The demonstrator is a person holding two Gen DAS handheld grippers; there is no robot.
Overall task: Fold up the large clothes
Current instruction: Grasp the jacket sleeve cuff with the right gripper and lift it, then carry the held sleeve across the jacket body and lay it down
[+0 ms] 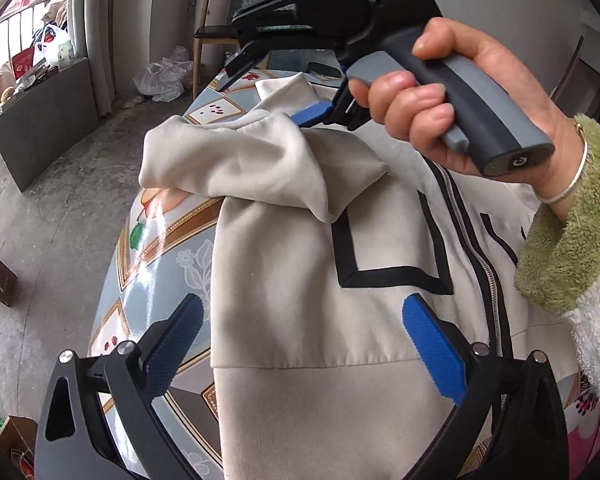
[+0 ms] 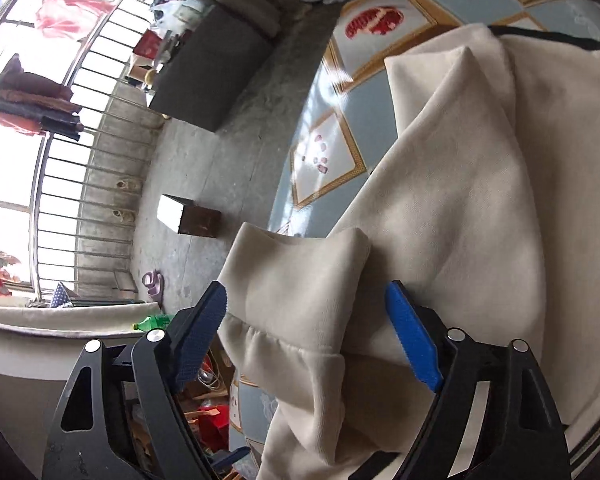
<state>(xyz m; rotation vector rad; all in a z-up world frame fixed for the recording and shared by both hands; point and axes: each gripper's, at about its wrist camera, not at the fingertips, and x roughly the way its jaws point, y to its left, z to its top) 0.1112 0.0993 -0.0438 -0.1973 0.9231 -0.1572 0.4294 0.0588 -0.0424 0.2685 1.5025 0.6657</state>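
A cream zip-up jacket with black trim lies spread on a table covered by a blue fruit-patterned cloth. My left gripper hangs open above the jacket's lower front, nothing between its pads. One sleeve is folded across the chest. A hand with a green fluffy cuff holds my right gripper at that sleeve's far end. In the right wrist view the right gripper stands open with the sleeve cuff between its blue fingers, pads not pressing it.
The table edge drops to a concrete floor on the left. A brown box stands on the floor, with a dark cabinet, plastic bags and a wooden chair beyond. A barred window fills the far side.
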